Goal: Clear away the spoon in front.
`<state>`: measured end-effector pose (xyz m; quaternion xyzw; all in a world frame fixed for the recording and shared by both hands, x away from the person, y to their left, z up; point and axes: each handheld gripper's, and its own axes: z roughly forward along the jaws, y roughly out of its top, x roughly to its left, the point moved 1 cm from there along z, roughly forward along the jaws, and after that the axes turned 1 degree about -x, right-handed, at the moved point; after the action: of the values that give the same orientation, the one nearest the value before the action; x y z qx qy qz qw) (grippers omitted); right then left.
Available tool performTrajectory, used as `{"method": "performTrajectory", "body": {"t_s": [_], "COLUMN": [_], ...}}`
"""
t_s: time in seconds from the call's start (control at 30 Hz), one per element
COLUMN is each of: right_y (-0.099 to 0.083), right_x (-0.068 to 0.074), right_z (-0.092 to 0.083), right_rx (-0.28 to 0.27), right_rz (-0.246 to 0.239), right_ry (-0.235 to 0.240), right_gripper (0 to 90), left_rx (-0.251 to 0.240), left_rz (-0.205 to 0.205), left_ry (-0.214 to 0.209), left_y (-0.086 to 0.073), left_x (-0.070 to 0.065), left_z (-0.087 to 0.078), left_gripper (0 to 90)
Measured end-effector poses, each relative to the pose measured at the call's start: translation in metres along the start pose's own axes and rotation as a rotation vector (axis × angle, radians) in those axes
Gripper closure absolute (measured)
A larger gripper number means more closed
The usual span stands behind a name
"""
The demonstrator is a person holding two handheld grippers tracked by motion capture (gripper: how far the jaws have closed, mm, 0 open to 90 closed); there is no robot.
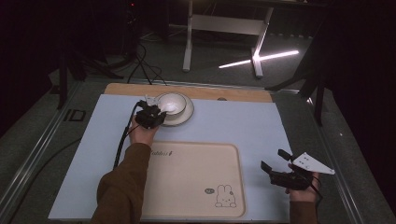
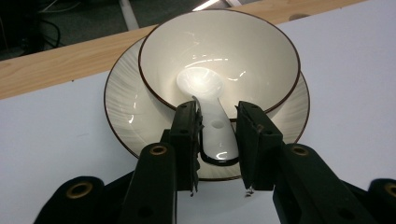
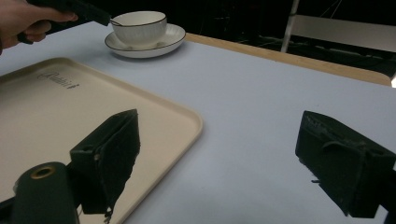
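The left gripper [image 2: 218, 154] reaches over the near edge of a plate [image 2: 122, 116]. Its two black fingers [image 2: 186, 135] stand on each side of a white spoon's [image 2: 212, 119] handle. The left finger is right at the handle. The right finger [image 2: 254, 140] has a thin gap beside it, so I cannot tell if both press on the spoon yet. The fingers are not far apart, just a bit wider than the handle.

The spoon is shiny and white. Its round end lies past the fingertips, down in the bottom of a white bowl [image 2: 261, 51]. Its handle leans on the bowl's near edge and comes back between the fingers. The handle has a small hole and a dark line round its end.

The bowl has a thin brown rim and stands on the plate. The plate is white with fine lines and a dark rim too. Beyond them is the wooden edge of the worktop [image 2: 60, 65]. Nothing else stands between the fingers and the spoon.

The right gripper [image 3: 219, 158] is well apart from the bowl. Its fingers [image 3: 109, 154] are wide open and hold nothing. The left finger hangs over the corner of a cream tray [image 3: 154, 105] with a bunny picture [image 1: 225, 196]. The right finger is over the pale blue mat [image 3: 261, 93].
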<state>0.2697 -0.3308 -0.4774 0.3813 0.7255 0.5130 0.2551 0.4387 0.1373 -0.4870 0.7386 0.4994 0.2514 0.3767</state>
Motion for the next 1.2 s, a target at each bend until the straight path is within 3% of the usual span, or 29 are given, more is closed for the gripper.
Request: {"method": "performTrajectory", "body": {"t_s": [0.87, 1.2], "right_y": [-0.0006, -0.0006], "right_x": [0.0002, 0.0004], "right_z": [0.0012, 0.0011], "right_rx": [0.015, 0.018], "right_rz": [-0.012, -0.014], "right_ry": [-0.006, -0.007], "right_gripper": [13.6, 13.6], "left_rx": [-0.001, -0.005], "left_rz": [-0.046, -0.03], "left_ry": [-0.012, 0.006], "left_y": [0.0009, 0.0034], "left_x": [0.0011, -0.0005], "left_z": [0.0044, -0.0008], "left_gripper": [72.8, 74.0]}}
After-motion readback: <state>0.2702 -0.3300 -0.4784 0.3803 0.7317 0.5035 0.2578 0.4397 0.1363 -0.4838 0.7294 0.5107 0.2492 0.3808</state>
